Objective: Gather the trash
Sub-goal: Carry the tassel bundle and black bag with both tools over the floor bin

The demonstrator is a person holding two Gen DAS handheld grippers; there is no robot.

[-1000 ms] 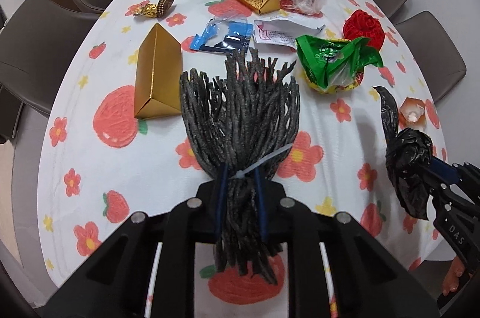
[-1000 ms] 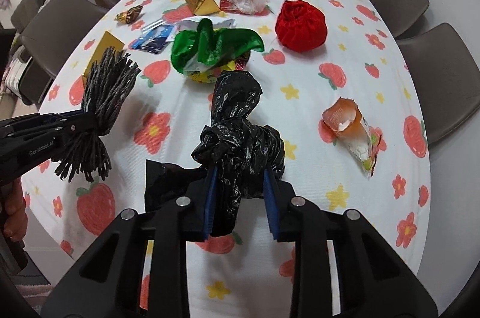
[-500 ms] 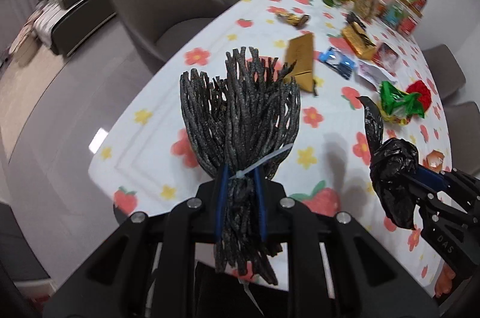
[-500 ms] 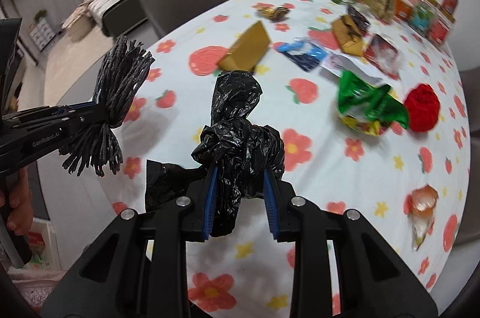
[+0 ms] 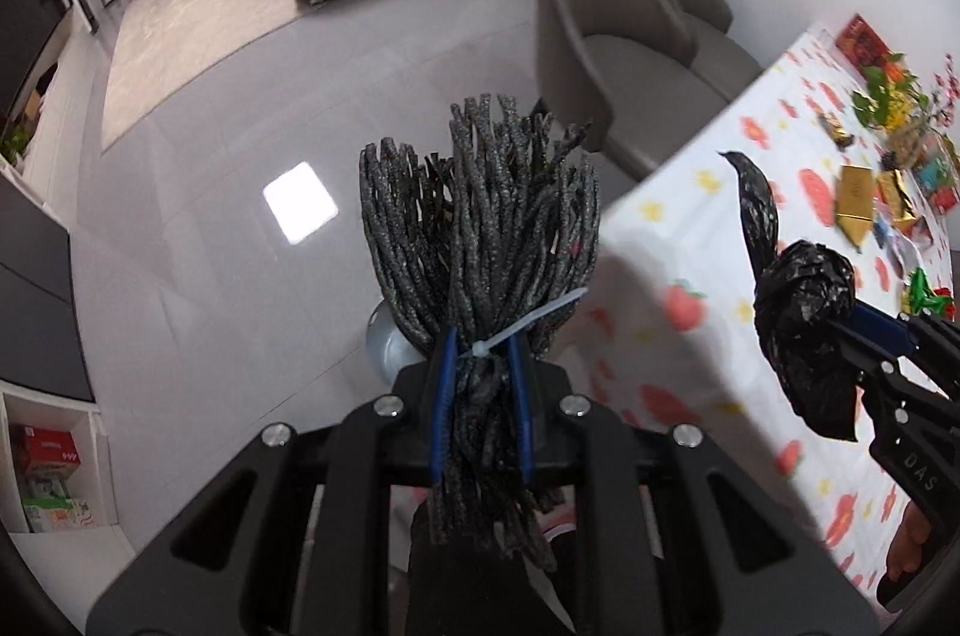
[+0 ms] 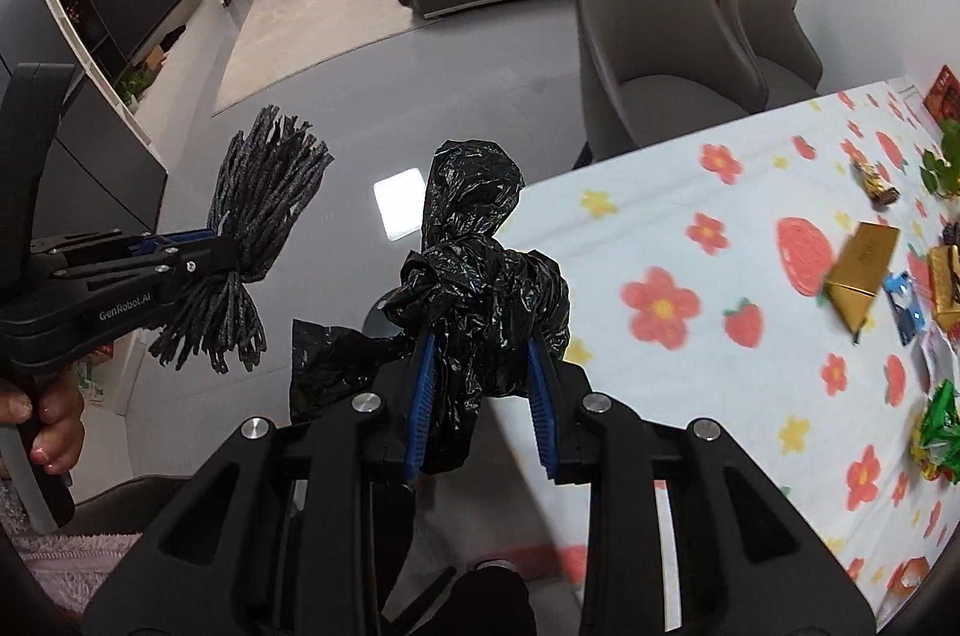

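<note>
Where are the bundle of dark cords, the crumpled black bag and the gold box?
bundle of dark cords [image 5: 480, 240], left wrist view, middle of the strands.
crumpled black bag [image 6: 486, 288], right wrist view, knotted middle.
gold box [image 6: 861, 264], right wrist view, top face.

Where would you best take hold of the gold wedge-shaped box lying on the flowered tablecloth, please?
Probably across its narrow width, near mid-length, coming from above: the gold wedge-shaped box lies flat on the flowered tablecloth, its sloping faces rising to a ridge that jaws can straddle.
</note>
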